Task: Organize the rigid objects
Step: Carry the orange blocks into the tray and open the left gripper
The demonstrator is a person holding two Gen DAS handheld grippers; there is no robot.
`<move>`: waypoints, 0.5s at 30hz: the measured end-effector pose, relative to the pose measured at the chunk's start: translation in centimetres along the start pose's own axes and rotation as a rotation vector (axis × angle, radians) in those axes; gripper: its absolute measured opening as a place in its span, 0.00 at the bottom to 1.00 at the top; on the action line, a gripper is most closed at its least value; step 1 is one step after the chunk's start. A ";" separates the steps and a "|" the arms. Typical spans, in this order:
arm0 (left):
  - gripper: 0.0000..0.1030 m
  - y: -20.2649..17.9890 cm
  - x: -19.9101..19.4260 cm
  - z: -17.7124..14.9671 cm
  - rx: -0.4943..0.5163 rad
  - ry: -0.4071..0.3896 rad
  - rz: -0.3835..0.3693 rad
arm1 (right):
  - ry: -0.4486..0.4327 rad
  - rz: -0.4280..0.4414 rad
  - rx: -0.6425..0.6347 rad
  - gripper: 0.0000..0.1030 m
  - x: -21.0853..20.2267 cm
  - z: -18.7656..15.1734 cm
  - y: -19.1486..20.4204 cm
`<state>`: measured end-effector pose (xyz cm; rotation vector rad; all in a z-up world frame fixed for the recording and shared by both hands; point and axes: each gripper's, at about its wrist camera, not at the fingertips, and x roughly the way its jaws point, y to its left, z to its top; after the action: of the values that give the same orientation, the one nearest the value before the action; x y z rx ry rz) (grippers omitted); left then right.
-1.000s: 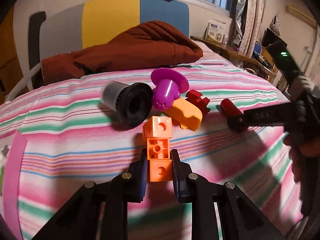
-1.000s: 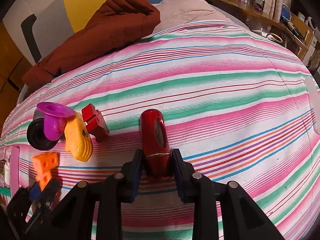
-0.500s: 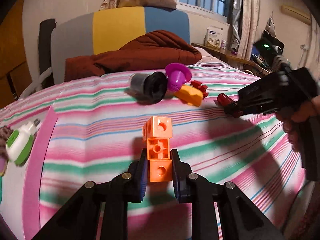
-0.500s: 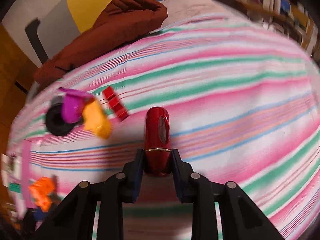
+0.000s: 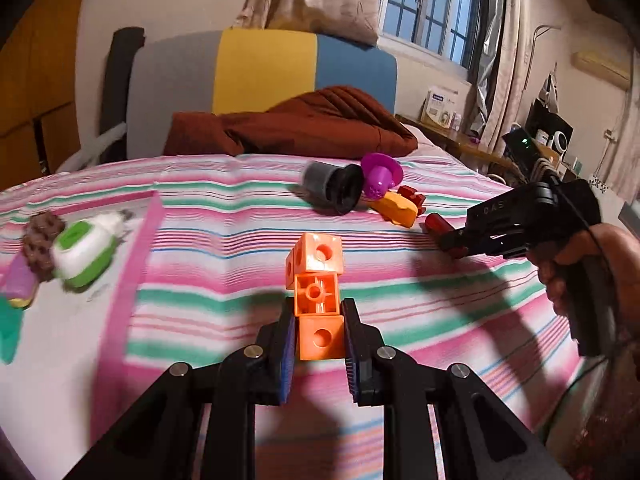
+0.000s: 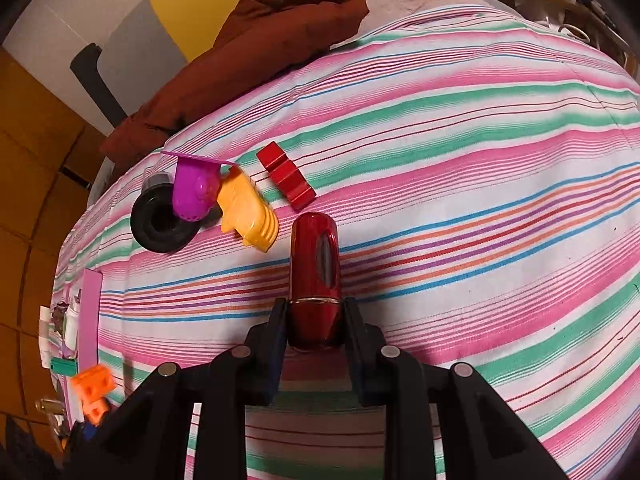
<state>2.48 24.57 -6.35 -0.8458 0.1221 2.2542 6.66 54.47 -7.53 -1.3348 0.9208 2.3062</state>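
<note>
Green-white toy (image 5: 84, 250) blurred – teal piece (image 5: 8, 328) cut off.

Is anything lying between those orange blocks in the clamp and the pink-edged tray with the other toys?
Nothing visible does. The left gripper holds the orange blocks, and only bare striped bedsheet lies between them and the pink-edged tray to their left. The black cup sits farther back, off that line.

A bed covered by a pink, green and white striped sheet (image 6: 460, 128) is seen, with a rumpled rust-brown quilt (image 5: 304, 128) laid at its head. Below the quilt, a black-and-grey cup (image 6: 162, 220) on its side, a purple plastic funnel (image 6: 194, 192), a yellow ridged plastic piece (image 6: 248, 216) and a red wooden block (image 6: 286, 180) are clustered together on the sheet. Well left of the quilt, a white-and-green plastic bottle (image 5: 84, 248) and a brown knobbly toy (image 5: 40, 240) are found beyond a pink strip (image 5: 128, 280).
</note>
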 end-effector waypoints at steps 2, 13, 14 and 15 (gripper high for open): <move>0.20 1.2 -1.3 -0.4 -0.037 -0.011 -0.002 | -0.004 -0.007 -0.010 0.25 0.0 -0.2 0.2; 0.20 8.0 -6.4 0.2 -0.175 -0.088 0.109 | -0.011 -0.045 -0.064 0.25 0.0 -0.4 0.9; 0.20 8.7 -6.5 0.3 -0.189 -0.083 0.126 | -0.011 -0.045 -0.064 0.25 0.0 -0.4 0.9; 0.20 9.4 -6.6 0.2 -0.204 -0.075 0.139 | -0.011 -0.045 -0.064 0.25 0.0 -0.4 0.9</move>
<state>-0.29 13.74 -3.64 -0.8806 -0.0887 2.4561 6.41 53.59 -7.37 -1.3526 0.8113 2.3250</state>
